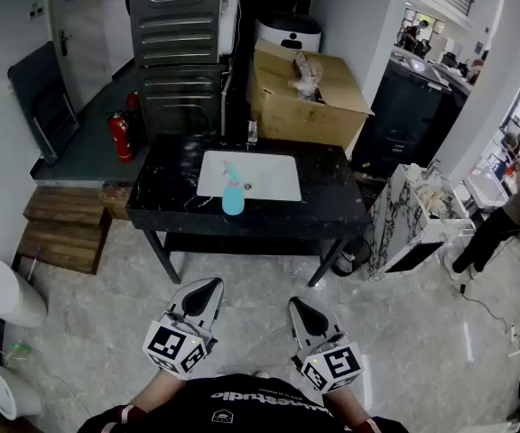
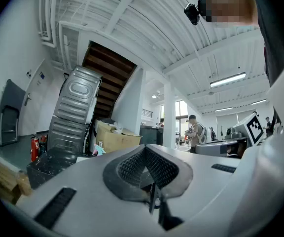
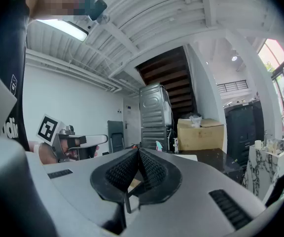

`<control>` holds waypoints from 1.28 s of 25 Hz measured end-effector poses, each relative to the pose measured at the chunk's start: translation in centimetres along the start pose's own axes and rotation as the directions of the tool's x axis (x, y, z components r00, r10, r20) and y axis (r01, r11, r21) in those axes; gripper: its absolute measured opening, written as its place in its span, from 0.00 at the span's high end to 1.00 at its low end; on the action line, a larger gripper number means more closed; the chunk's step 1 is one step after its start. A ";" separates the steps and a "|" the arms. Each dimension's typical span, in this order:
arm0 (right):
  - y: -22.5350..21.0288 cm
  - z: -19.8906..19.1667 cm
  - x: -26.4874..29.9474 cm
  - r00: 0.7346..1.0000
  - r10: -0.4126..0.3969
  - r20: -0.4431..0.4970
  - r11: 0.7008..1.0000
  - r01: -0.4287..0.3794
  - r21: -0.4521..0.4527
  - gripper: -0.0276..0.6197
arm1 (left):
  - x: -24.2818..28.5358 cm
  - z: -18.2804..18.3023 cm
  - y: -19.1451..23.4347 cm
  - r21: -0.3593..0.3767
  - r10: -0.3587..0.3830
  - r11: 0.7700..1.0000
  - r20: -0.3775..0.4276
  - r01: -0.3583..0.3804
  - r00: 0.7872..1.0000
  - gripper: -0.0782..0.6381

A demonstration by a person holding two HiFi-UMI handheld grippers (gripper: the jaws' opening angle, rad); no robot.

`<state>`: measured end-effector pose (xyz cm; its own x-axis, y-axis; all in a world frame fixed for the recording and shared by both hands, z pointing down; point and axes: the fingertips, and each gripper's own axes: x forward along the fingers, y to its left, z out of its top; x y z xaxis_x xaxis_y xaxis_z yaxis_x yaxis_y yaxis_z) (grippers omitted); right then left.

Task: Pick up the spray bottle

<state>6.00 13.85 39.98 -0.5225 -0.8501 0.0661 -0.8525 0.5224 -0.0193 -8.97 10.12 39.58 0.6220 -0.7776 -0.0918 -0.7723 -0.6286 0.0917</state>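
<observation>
A light blue spray bottle with a pink trigger stands upright on a white sheet on the black marble table. Its top peeks above the jaws in the left gripper view as the spray bottle and in the right gripper view as the spray bottle. My left gripper and right gripper are held level close to my body, well short of the table, side by side. Both have their jaws pressed together with nothing between them.
A cardboard box sits behind the table, beside a grey metal stair unit. A red fire extinguisher and wooden steps are at the left. A marble-patterned bin stands right of the table. A person stands at far right.
</observation>
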 end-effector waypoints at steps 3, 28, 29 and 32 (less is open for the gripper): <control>-0.3 -0.4 0.0 1.000 -0.010 -0.011 1.000 0.010 0.002 0.90 | 0.0 -0.2 -0.3 0.011 -0.017 1.000 -0.002 0.017 1.000 0.87; -2.4 -0.9 -1.9 0.992 0.123 0.033 0.991 -0.125 0.048 0.90 | 1.3 -0.9 -2.7 0.036 0.074 0.997 -0.021 -0.073 0.997 0.87; -2.7 -1.0 -2.1 0.991 0.129 0.038 0.990 -0.131 0.052 0.90 | 1.6 -0.9 -3.0 0.047 0.075 0.996 -0.024 -0.074 0.997 0.87; -3.9 -1.5 -2.1 0.989 0.142 0.046 0.987 -0.145 0.070 0.90 | 2.3 -1.0 -3.2 0.065 0.082 0.995 -0.033 -0.080 0.996 0.87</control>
<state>10.44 13.74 41.42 -0.6386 -0.7693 0.0169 -0.7668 0.6343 -0.0984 -4.94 10.30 40.09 0.5603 -0.8267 -0.0516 -0.8263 -0.5622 0.0337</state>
